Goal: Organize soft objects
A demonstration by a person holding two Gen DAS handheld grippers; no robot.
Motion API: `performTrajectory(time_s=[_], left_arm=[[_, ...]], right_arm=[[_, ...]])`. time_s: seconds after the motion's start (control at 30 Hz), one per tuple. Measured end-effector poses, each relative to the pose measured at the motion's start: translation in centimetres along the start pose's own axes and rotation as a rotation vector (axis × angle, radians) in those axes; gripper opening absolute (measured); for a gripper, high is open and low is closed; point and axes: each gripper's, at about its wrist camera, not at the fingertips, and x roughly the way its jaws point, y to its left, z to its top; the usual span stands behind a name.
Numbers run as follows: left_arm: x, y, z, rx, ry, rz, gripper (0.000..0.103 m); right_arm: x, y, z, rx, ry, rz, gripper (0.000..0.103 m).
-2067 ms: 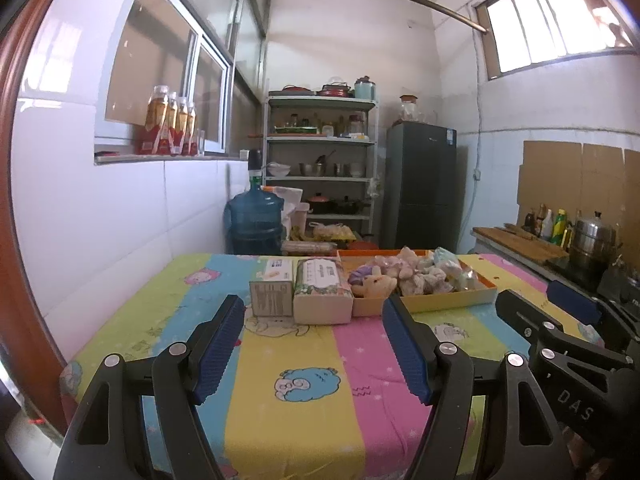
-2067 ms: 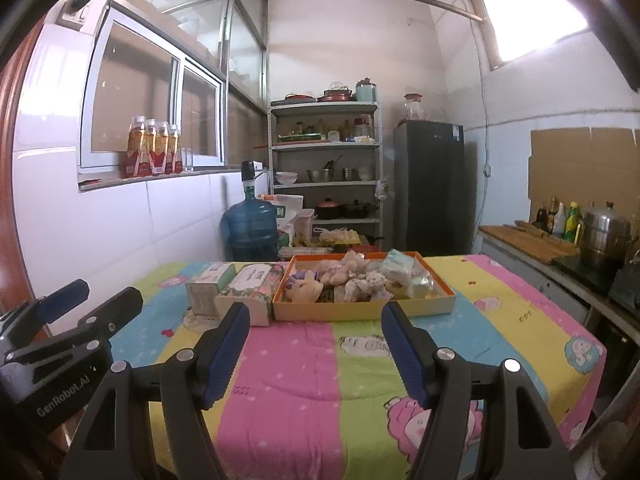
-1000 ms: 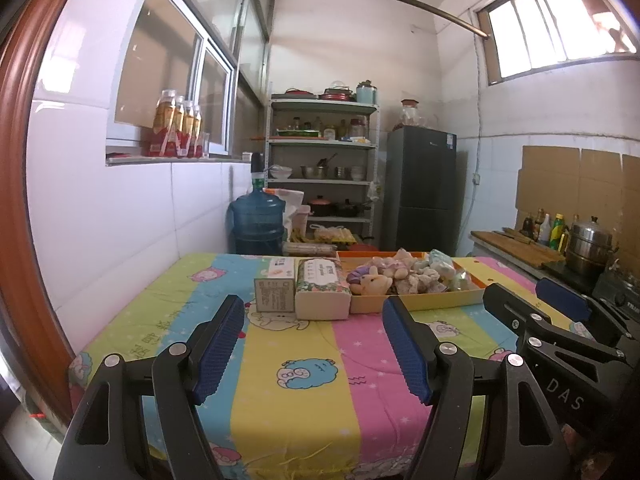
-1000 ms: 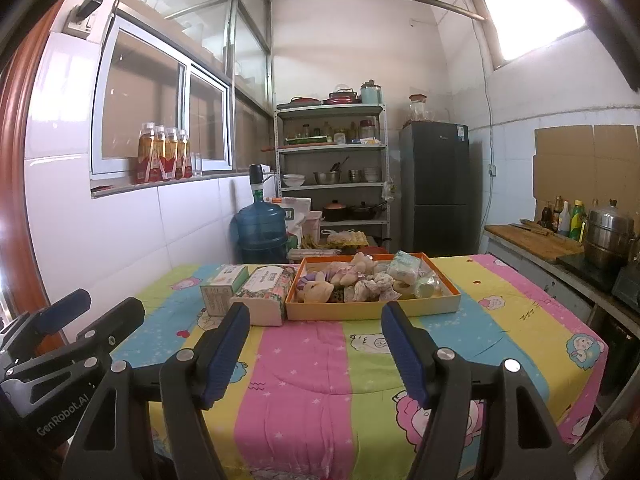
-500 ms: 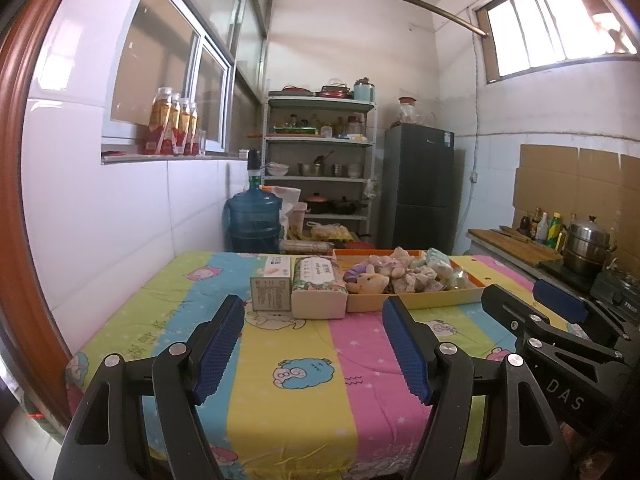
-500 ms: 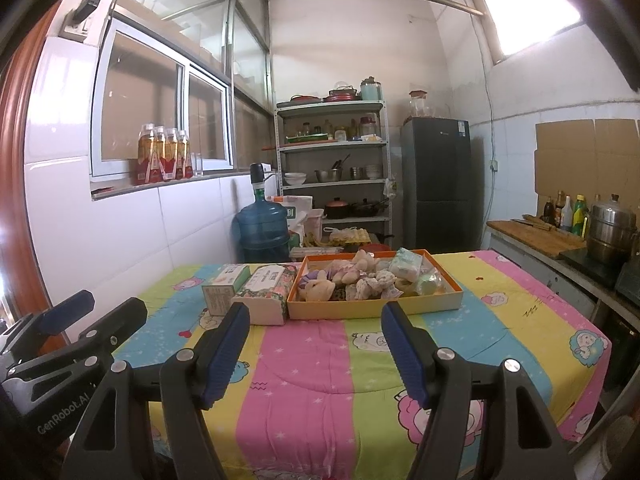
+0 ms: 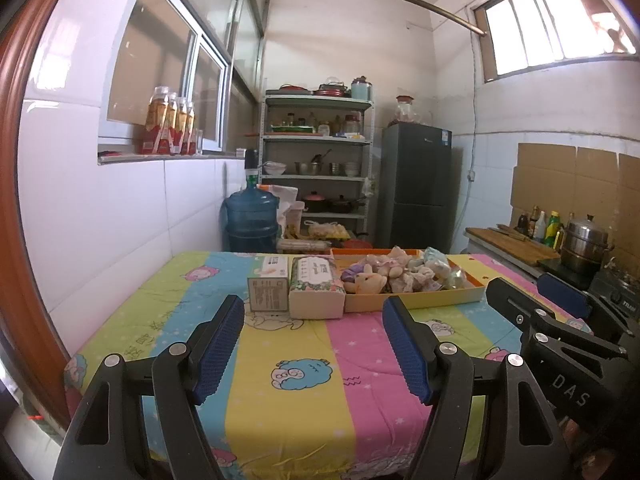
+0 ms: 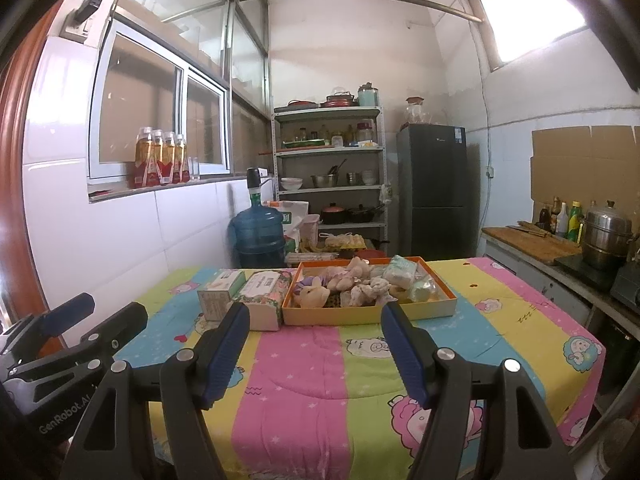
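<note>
An orange tray heaped with soft toys and small wrapped packs sits at the far side of the striped cloth. Left of it stand a floral tissue box and a smaller white carton. My left gripper hangs open over the near end of the table, nothing between its blue pads. My right gripper is open too and holds nothing. Each gripper shows at the edge of the other's view.
The table wears a colourful striped cartoon cloth. Behind it stand a blue water jug, a metal shelf rack and a dark fridge. A counter with a steel pot runs along the right. Bottles line the window sill.
Both views have drawn back slightly from the table since two seconds ago, so the tray and boxes look a little smaller. Over the last second nothing has moved, and both grippers stay open.
</note>
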Motion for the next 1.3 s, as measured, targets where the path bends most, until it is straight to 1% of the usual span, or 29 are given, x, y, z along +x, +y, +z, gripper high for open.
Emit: performTrajectory(time_s=[1.3], left_arm=[[0.32, 0.15, -0.18, -0.001, 0.009, -0.007, 0.073]], right_arm=[[0.15, 0.05, 0.11, 0.007, 0.002, 0.002, 0.068]])
